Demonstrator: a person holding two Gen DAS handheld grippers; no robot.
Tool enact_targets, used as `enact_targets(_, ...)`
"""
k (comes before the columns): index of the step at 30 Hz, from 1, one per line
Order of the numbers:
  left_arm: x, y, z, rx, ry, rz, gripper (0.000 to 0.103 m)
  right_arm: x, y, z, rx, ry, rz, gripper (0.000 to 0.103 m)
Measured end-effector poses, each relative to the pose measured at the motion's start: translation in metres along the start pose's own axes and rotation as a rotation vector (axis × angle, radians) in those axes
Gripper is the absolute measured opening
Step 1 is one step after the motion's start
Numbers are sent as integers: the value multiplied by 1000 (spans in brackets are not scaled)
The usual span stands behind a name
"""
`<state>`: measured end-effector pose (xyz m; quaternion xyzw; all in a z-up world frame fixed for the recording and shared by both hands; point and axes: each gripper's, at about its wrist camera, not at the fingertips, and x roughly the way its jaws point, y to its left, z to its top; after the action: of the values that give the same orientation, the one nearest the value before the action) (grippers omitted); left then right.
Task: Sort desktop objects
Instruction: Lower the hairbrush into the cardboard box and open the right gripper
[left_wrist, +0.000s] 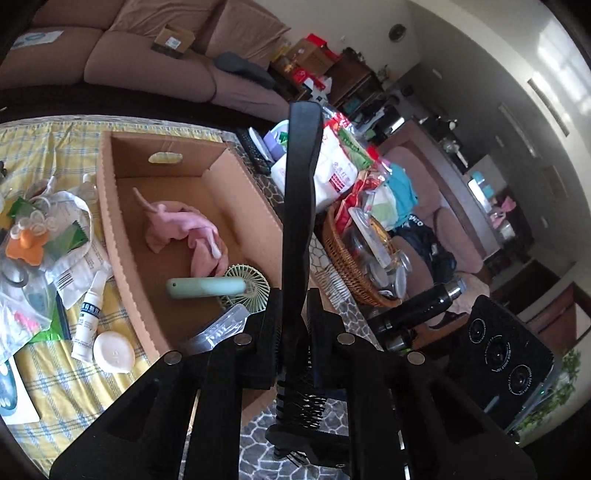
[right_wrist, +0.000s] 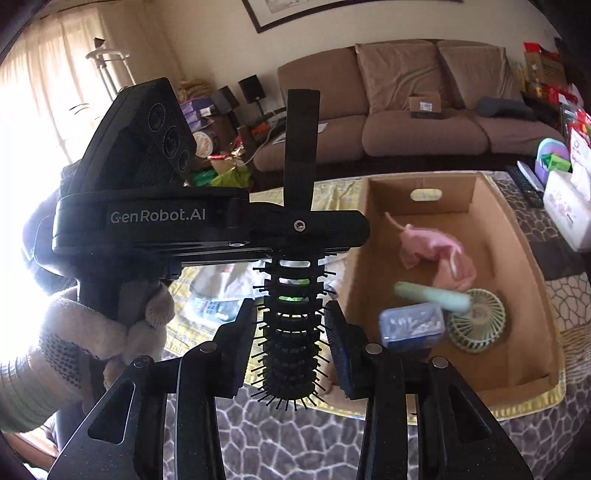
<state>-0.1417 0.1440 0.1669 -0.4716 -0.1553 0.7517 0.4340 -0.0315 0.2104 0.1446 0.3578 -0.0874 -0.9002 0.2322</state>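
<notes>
A black vented hairbrush (right_wrist: 291, 332) is held upright between both grippers, above the table's near edge. My left gripper (left_wrist: 293, 314) is shut on its long flat handle (left_wrist: 299, 184), which rises straight up through that view. From the right wrist view the left gripper (right_wrist: 303, 227) crosses sideways, clamped on the handle just above the bristled head. My right gripper (right_wrist: 291, 332) has its pads against the bristled head, closed on it. Behind the brush stands an open cardboard box (right_wrist: 517, 236) holding a pink cloth (right_wrist: 436, 243), a green hand fan (right_wrist: 476, 321) and a clear swab case (right_wrist: 412, 325).
Left of the box (left_wrist: 110, 206), on a yellow checked cloth, lie a white tube (left_wrist: 86, 321), a round white lid (left_wrist: 112, 352) and loose wrappers. A full wicker basket (left_wrist: 343, 258) stands right of it. A tissue pack (right_wrist: 565, 206) and remote (right_wrist: 524, 184) sit far right. A gloved hand (right_wrist: 110, 332) holds the left gripper.
</notes>
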Motion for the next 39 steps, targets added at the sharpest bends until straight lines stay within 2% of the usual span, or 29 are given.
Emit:
enact_targets(4,24,0,8,12,41,78,12,4,-36,0,63,20,8,39)
enact_targets(7,25,17,5,7,46,142,12,22,-50,-3,99,38,38,39)
enact_targets(9,24,27,2,16,54,187,16,33,-52,-5,111,50,62,39)
enact_targets(10,24,30,2,25,63,207,22,36,-51,-6,113,60,61,39)
enact_targets(11,25,34,1,33,71,229,34,41,-50,-8,114,73,49,39)
enact_targets(13,22,36,-2,45,64,266,45,53,-50,-11,118,105,7,39)
enact_targets(17,11,41,-3,29,38,263,60,57,-57,-13,174,85,-4,42)
enact_targets(20,4,40,-1,26,31,258,61,55,-59,-12,191,86,-26,52)
enact_targets(25,-3,34,-2,22,20,249,65,49,-57,-9,173,95,-90,53)
enact_targets(27,-1,32,-3,24,37,247,65,54,-53,-10,123,139,-137,45)
enact_targets(30,11,31,-6,21,76,242,62,57,-54,-10,121,136,-138,43)
enact_targets(31,17,31,-7,17,92,242,58,58,-55,-8,120,137,-157,42)
enact_targets(32,23,31,-8,12,108,239,53,61,-56,-8,114,142,-181,33)
enact_targets(33,29,32,-8,7,120,239,52,62,-58,-7,114,134,-195,33)
enact_targets(36,37,33,-7,-11,116,260,52,61,-70,-5,217,95,-135,35)
enact_targets(39,35,33,-3,-13,99,248,52,65,-71,-6,266,125,-35,34)
